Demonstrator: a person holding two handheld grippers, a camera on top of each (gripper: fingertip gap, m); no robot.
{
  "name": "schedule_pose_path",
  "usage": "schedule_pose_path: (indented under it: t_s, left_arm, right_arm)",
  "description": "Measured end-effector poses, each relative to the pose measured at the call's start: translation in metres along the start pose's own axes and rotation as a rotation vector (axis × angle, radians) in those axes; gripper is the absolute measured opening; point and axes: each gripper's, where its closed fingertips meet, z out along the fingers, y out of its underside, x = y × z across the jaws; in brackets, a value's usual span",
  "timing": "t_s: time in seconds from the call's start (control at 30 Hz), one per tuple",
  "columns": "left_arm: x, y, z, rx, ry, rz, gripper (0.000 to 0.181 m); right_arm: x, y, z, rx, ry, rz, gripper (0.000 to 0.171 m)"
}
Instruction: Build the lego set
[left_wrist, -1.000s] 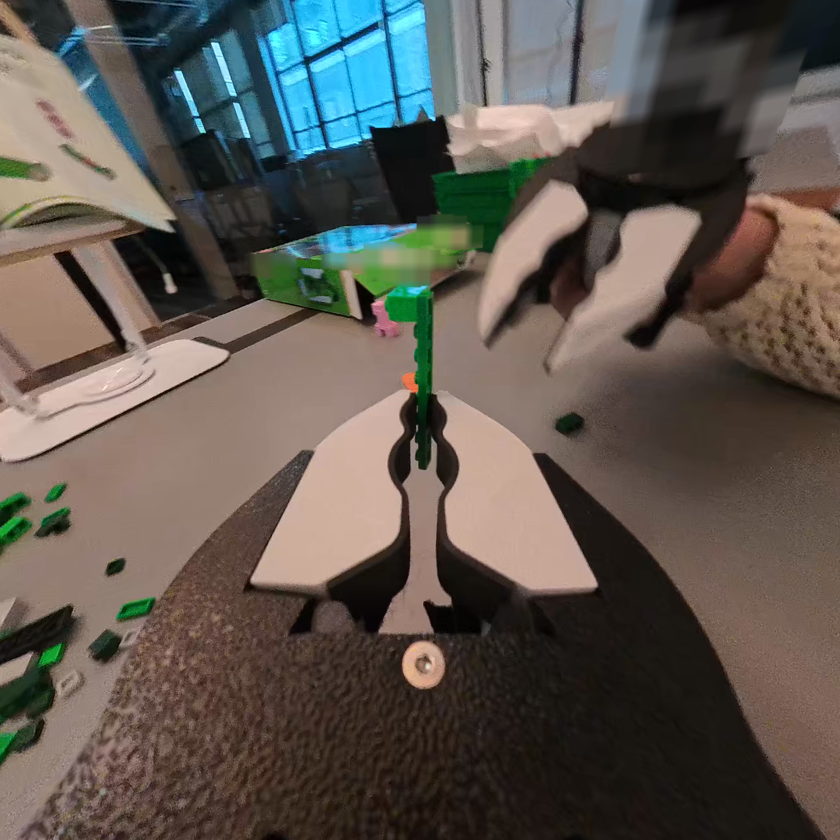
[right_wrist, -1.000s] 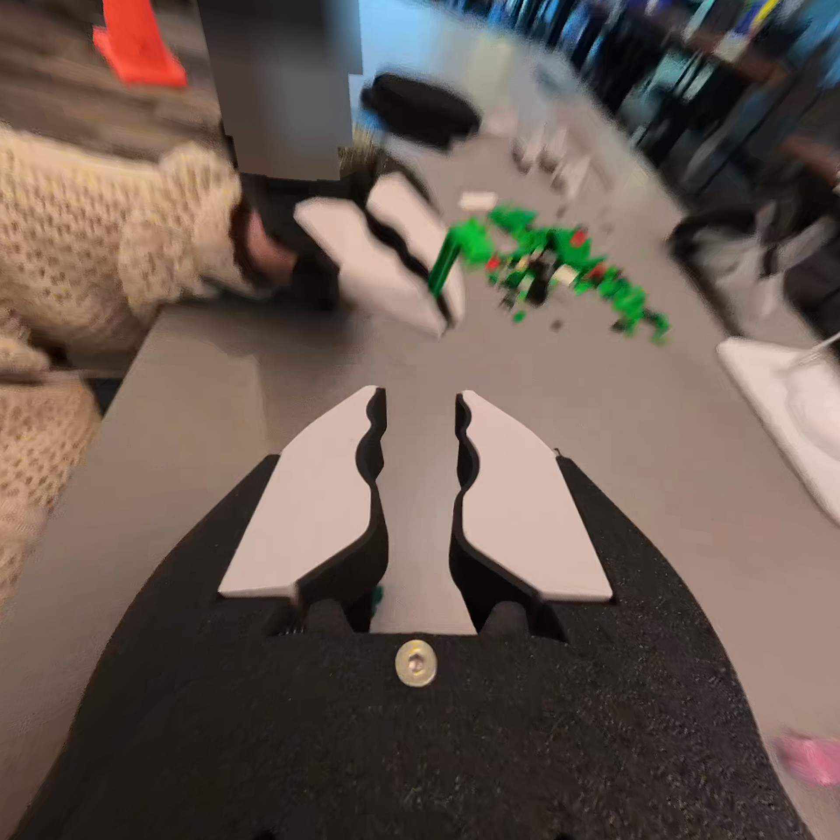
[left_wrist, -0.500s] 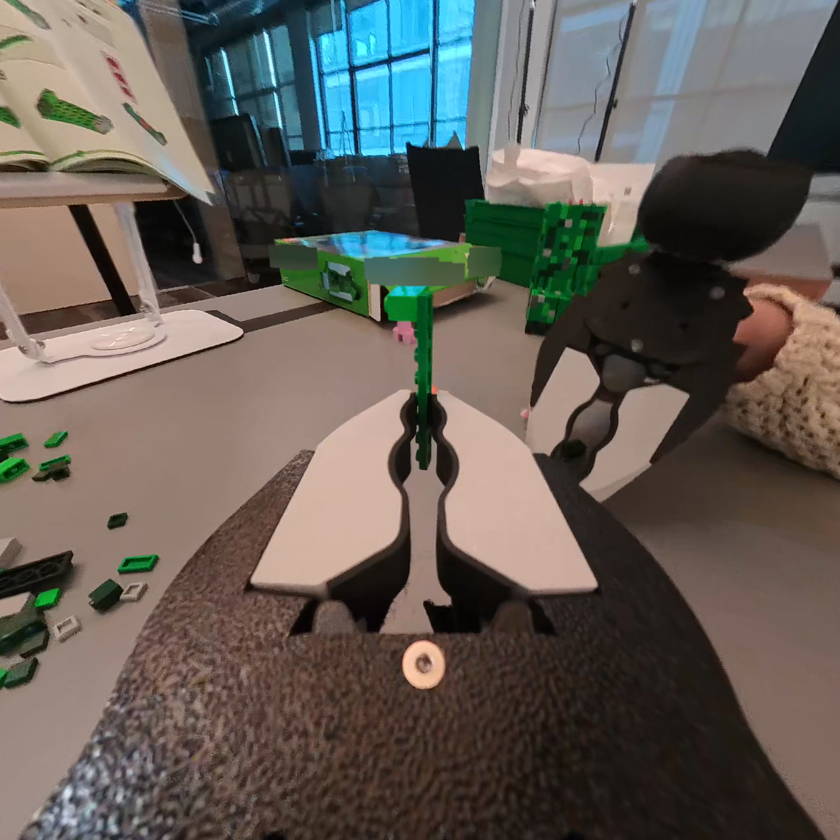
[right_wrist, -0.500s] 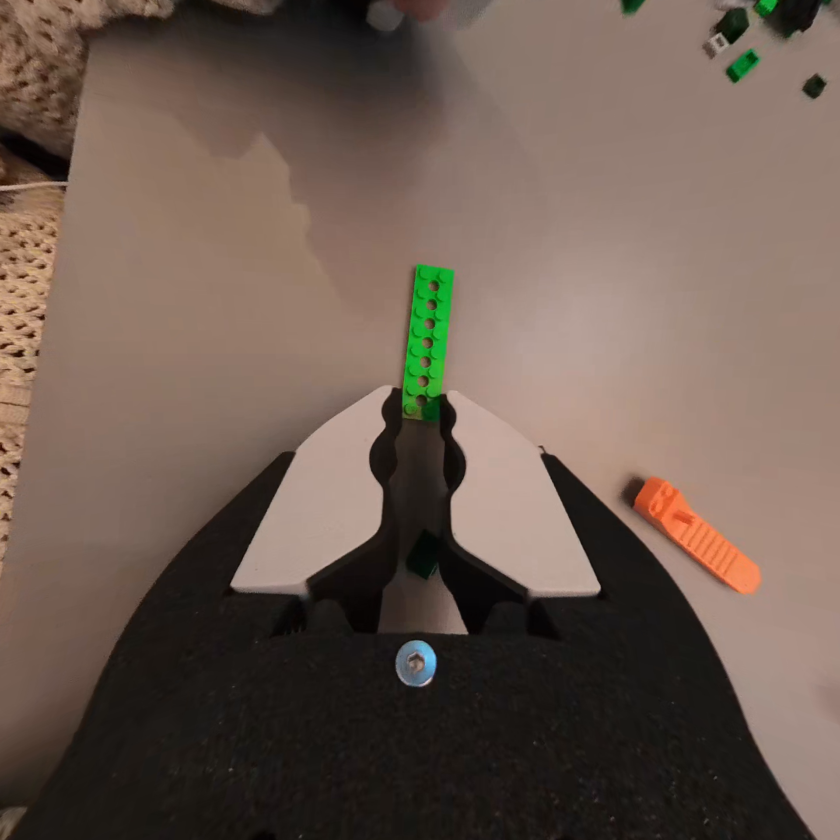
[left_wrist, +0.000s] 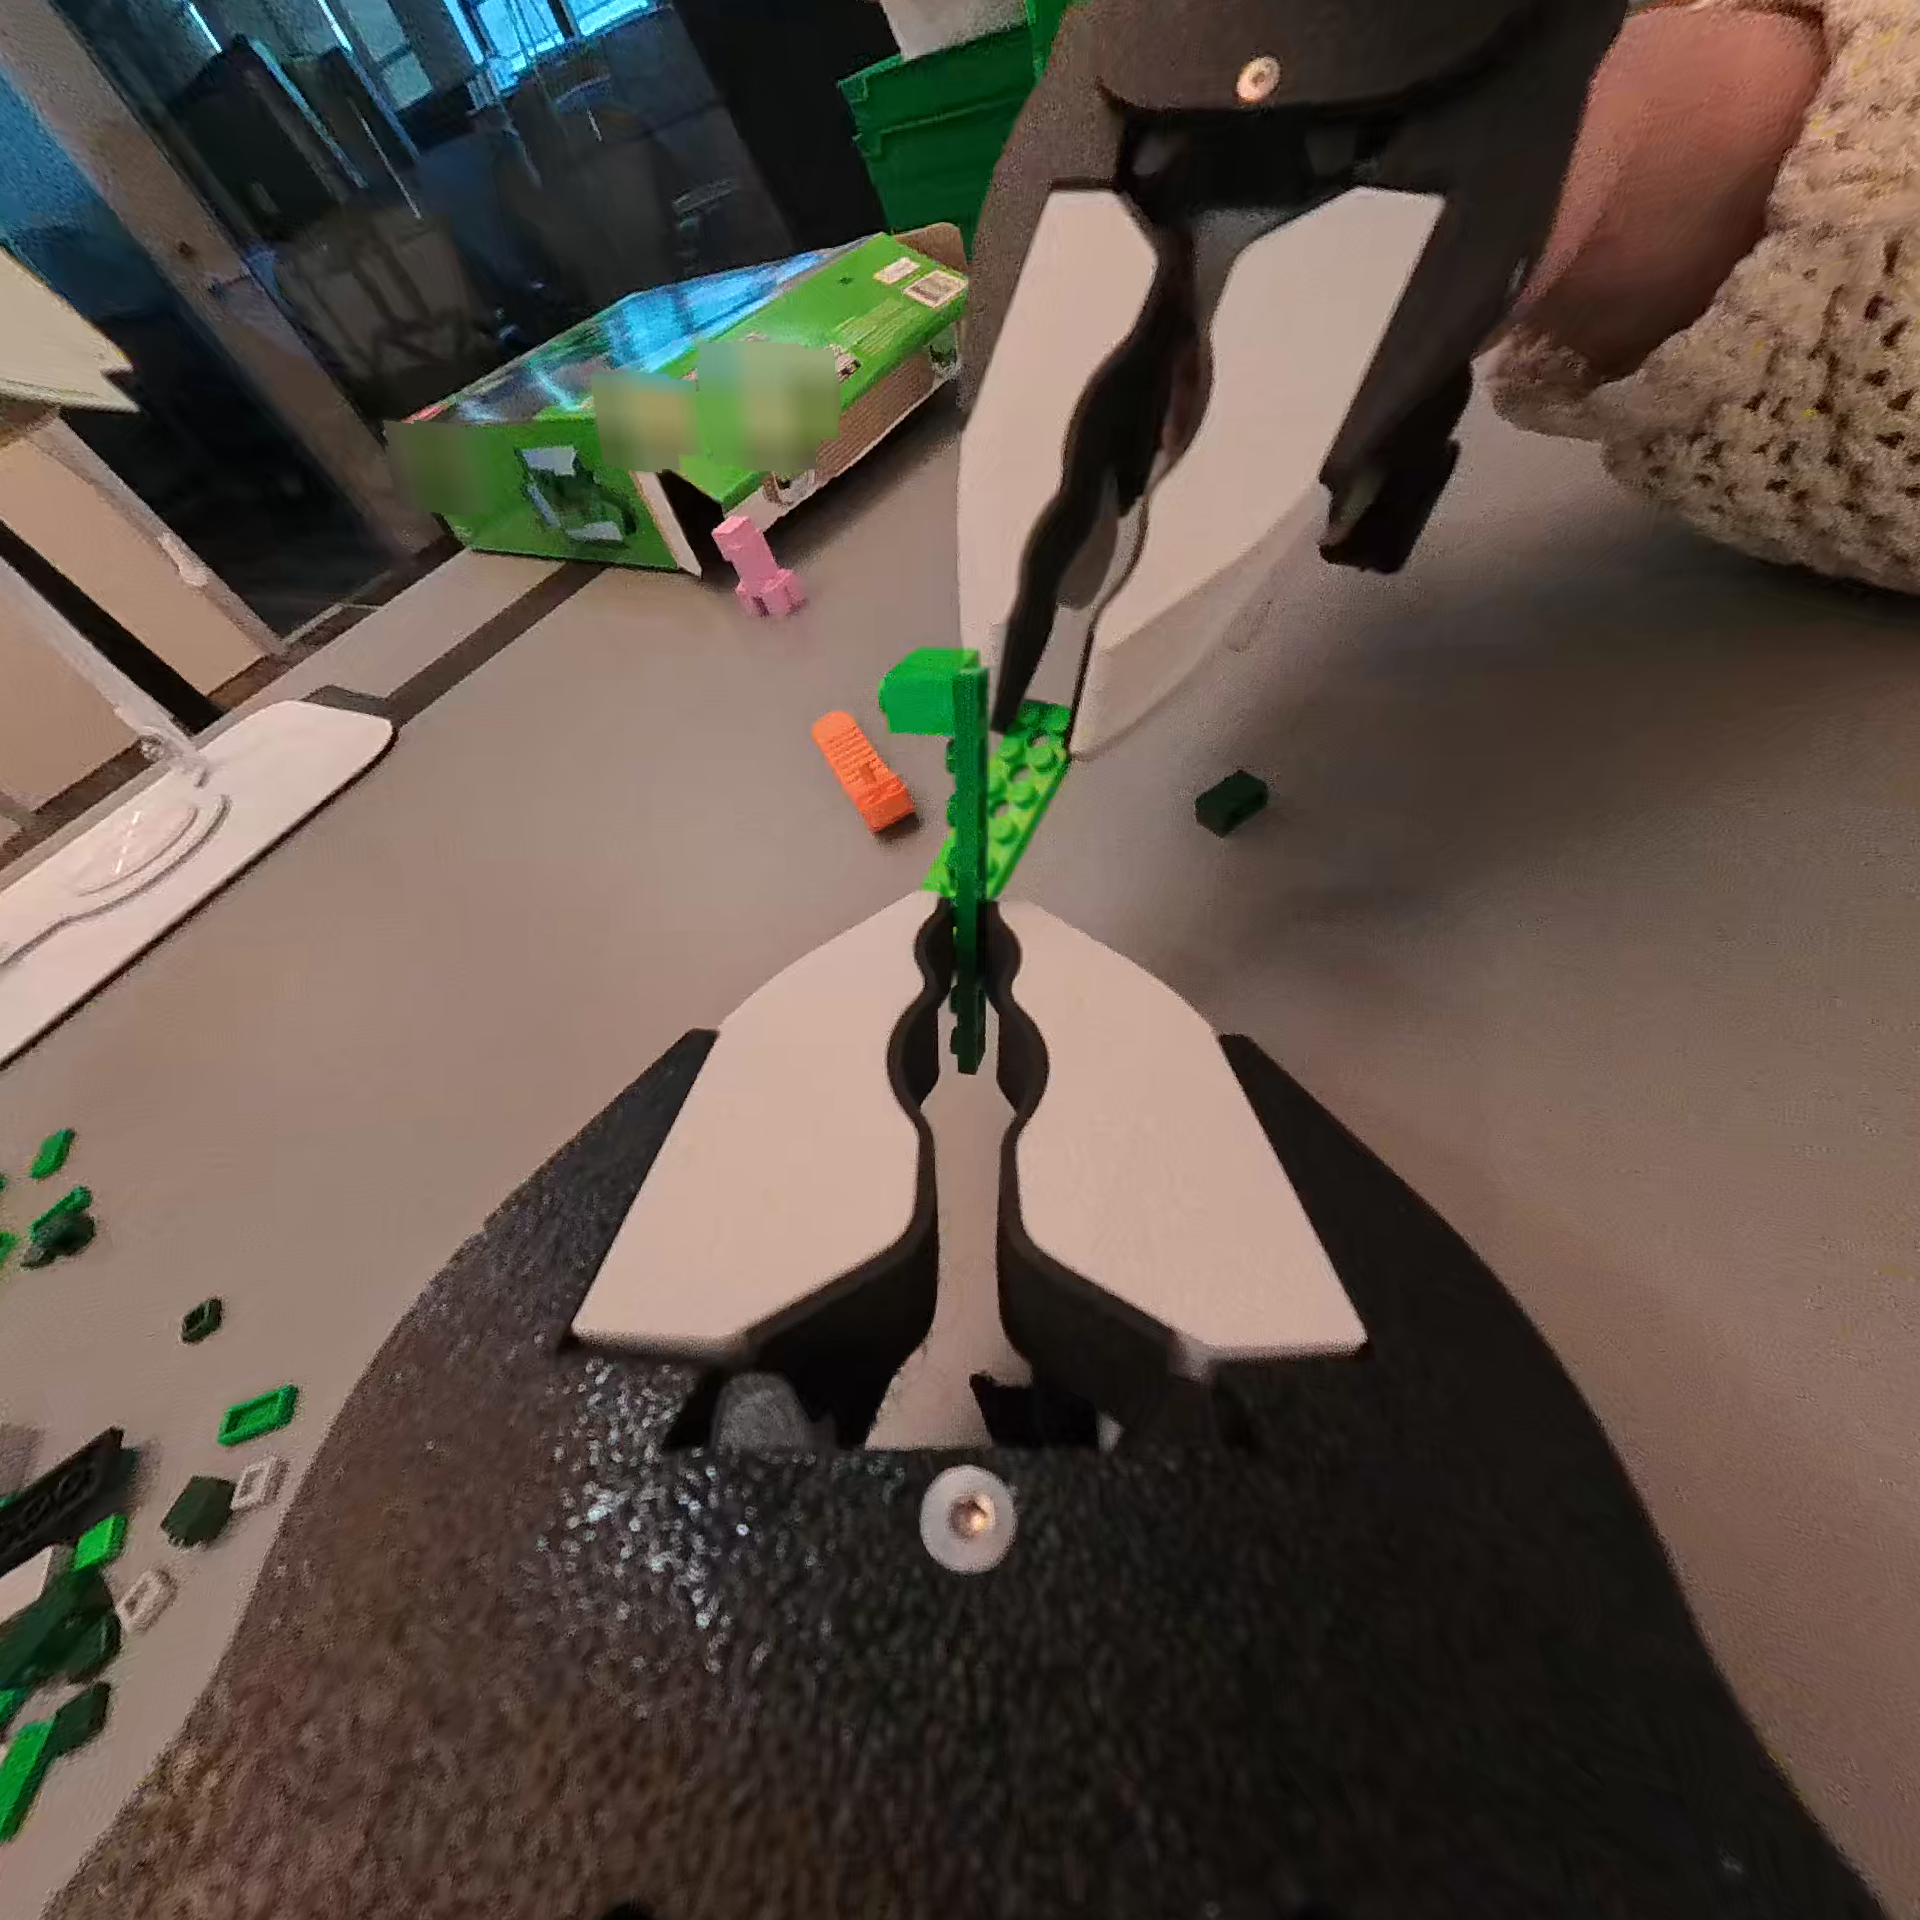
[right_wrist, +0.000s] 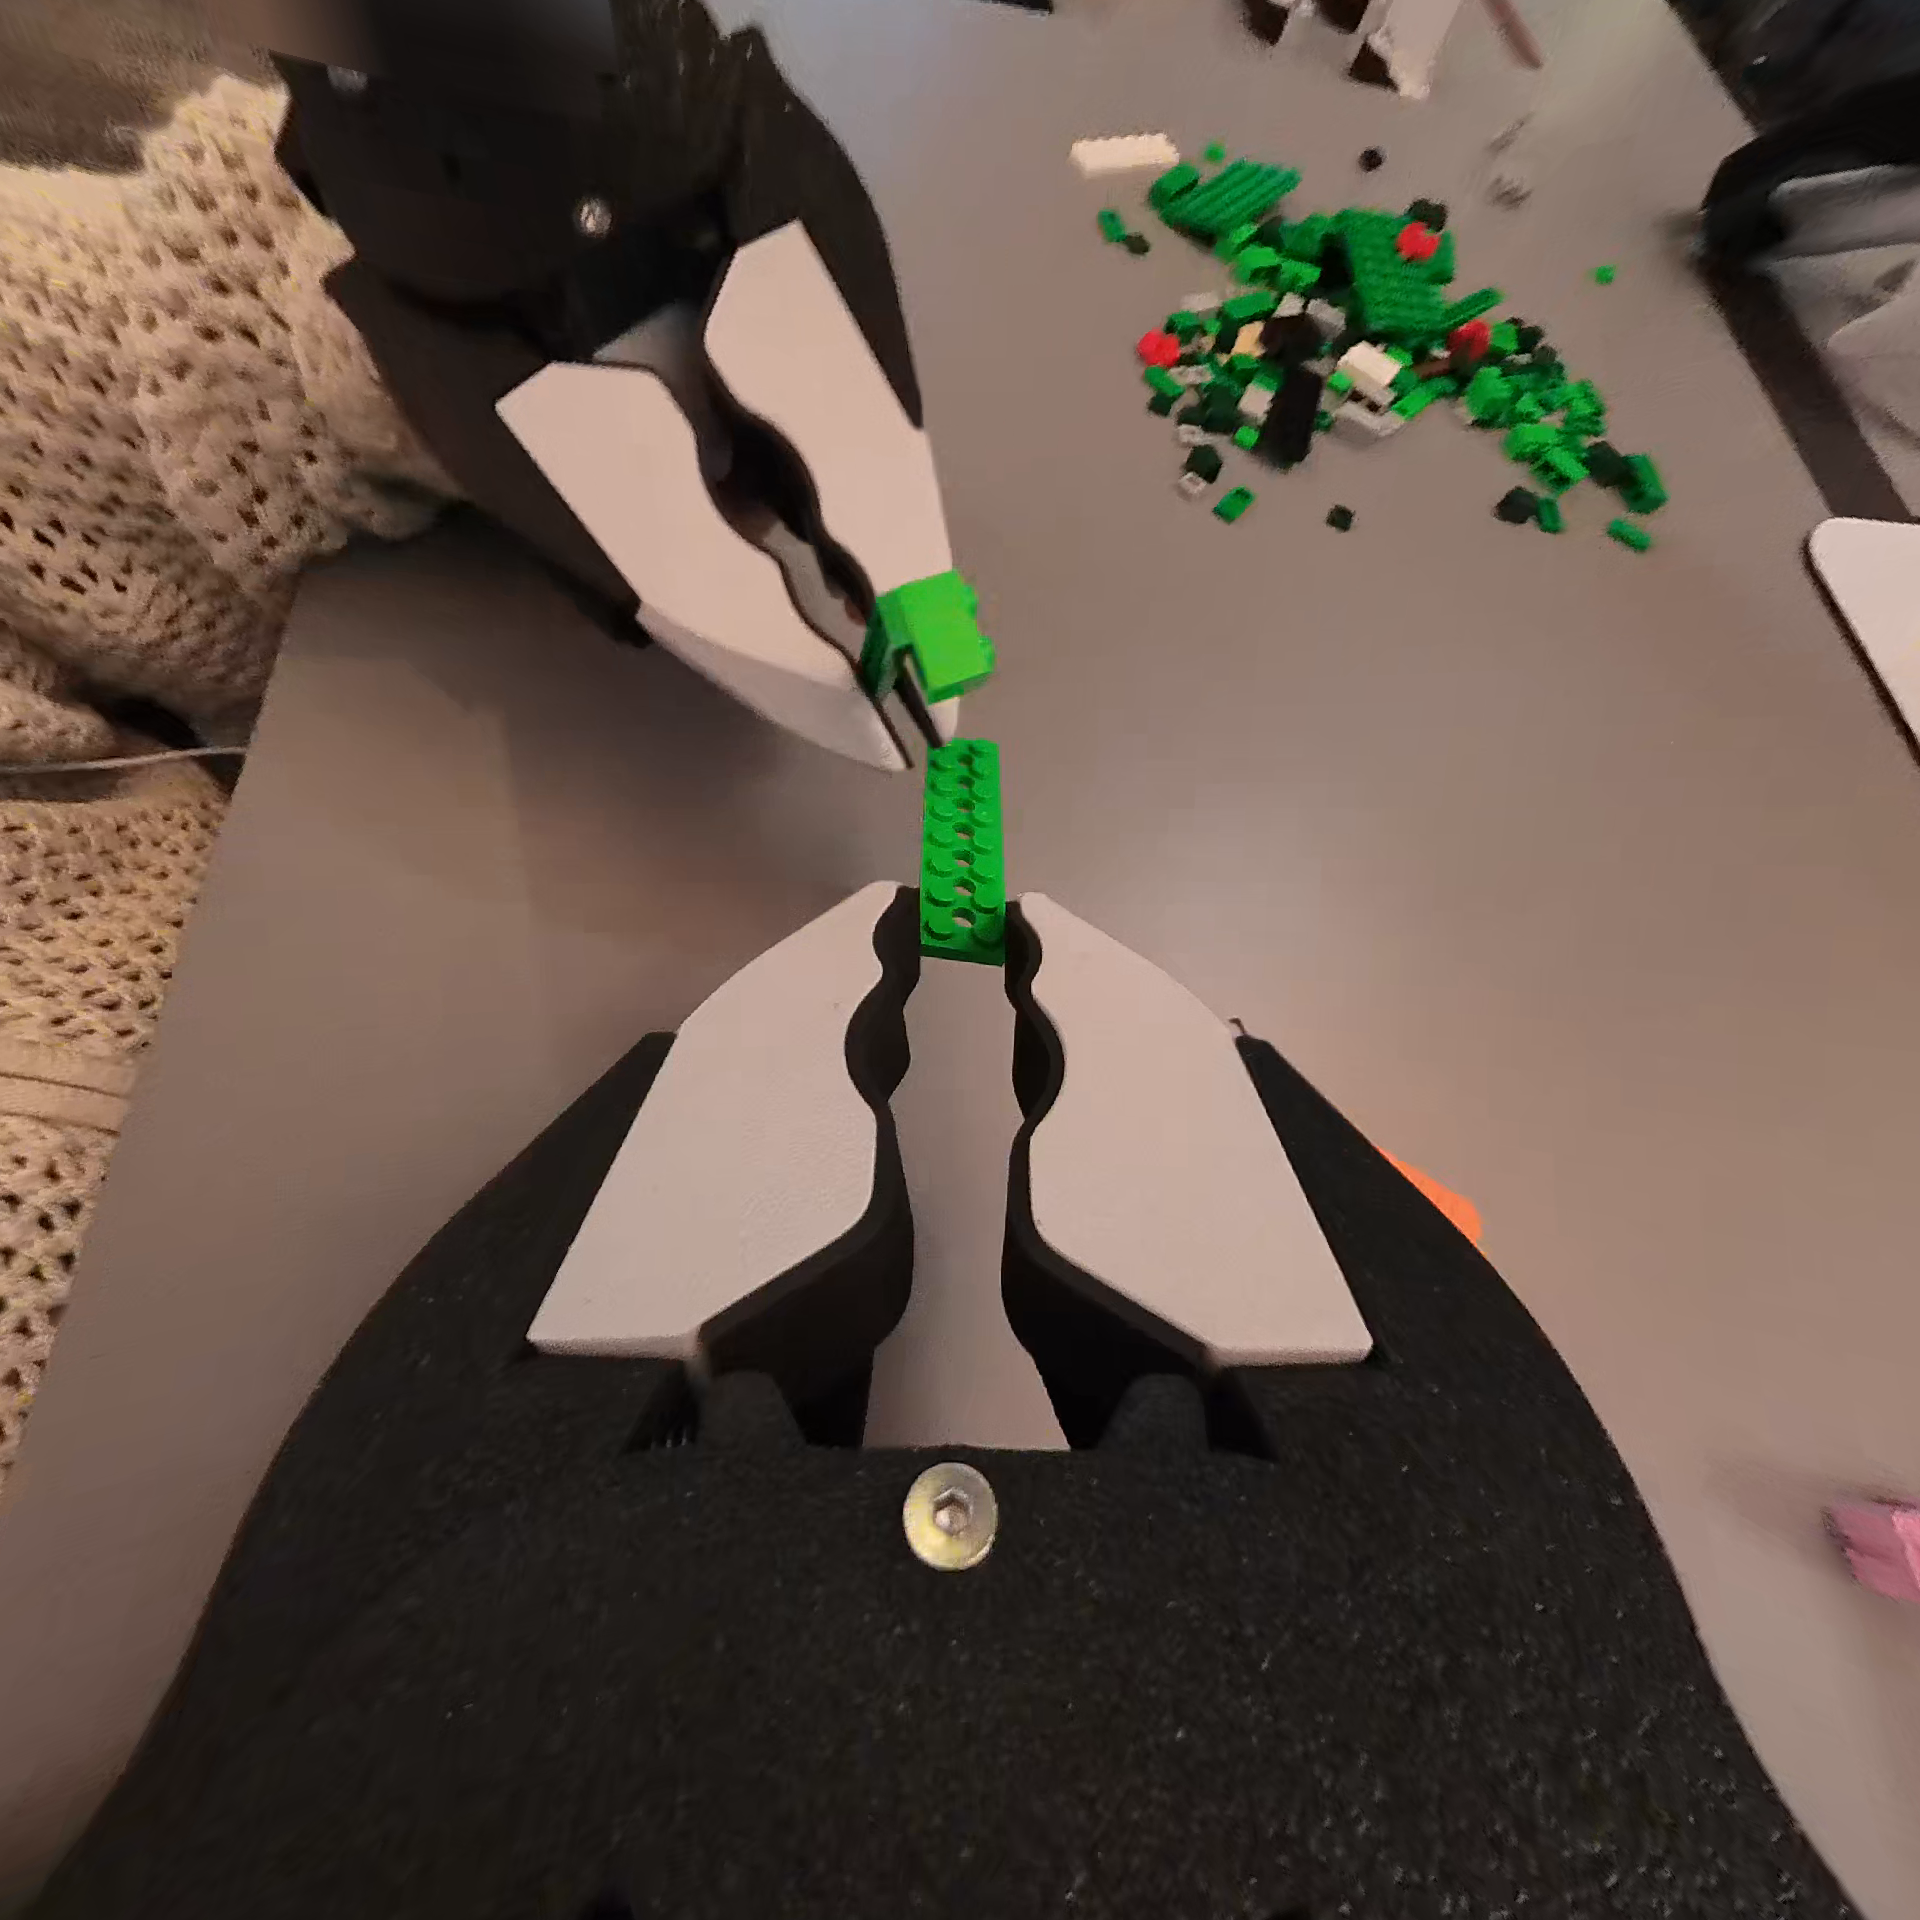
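Two grippers meet nose to nose over the grey table (left_wrist: 1507, 1039), each clamped on green Lego. From its own camera, the left gripper (left_wrist: 968, 914) has its jaws nearly together, pinching a thin green plate (left_wrist: 970, 831) edge-on between the tips; the plate runs up toward 12 o'clock and carries a small green block (left_wrist: 920, 691) at its far end. In the right wrist view that same left gripper (right_wrist: 899, 717) reaches in from 10 o'clock with the block (right_wrist: 935, 644) sticking out past its tips.

The right gripper (right_wrist: 964, 920) has its jaws narrowed onto the near end of a bright green studded plate (right_wrist: 963, 847), which extends toward 12 o'clock, studs up, its far end just beside the left gripper's tips. Seen from the left camera, the right gripper (left_wrist: 1039, 717) comes down from 1 o'clock with the studded plate (left_wrist: 1013, 800) slanting under it, crossing behind the thin plate; whether the two plates touch cannot be told.

Outward in the left view, an orange brick separator (left_wrist: 862, 771) lies at 11 o'clock on the table, a dark green brick (left_wrist: 1230, 802) at 2 o'clock, a pink figure (left_wrist: 758, 566) and a green box (left_wrist: 665, 436) farther off toward 11. Loose green pieces (left_wrist: 73, 1507) scatter at 8 o'clock. A knitted cream sleeve (left_wrist: 1787, 343) fills 2 o'clock.

In the right view a pile of green, black and red pieces (right_wrist: 1371, 332) sits at 1 o'clock.
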Motion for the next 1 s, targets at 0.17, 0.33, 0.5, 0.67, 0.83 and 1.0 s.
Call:
schedule_pose_path:
  t_s: [0.17,0.33,0.5,0.67,0.83,1.0]
  left_arm:
    - [-0.008,-0.009,-0.004,0.028,-0.126,0.168,0.005]
    - [-0.024,-0.015,-0.003,-0.075,-0.375,0.61,0.004]
    - [-0.015,-0.034,0.007,-0.069,-0.455,0.883,0.004]
    - [-0.015,-0.036,0.011,-0.051,-0.444,0.848,0.004]
    - [-0.02,-0.029,0.013,-0.044,-0.443,0.806,0.005]
    - [-0.03,-0.033,0.006,0.006,-0.469,0.674,0.005]
  right_arm:
    - [0.017,-0.003,-0.013,0.06,0.05,0.078,0.015]
    - [0.032,-0.005,-0.022,0.144,0.06,0.213,0.015]
    - [0.039,-0.007,-0.028,0.207,0.041,0.297,0.015]
    - [0.05,-0.003,-0.033,0.218,0.066,0.393,0.014]
    - [0.064,0.03,-0.055,-0.032,0.131,0.405,0.013]
    - [0.065,0.047,-0.093,-0.512,0.048,0.288,0.012]
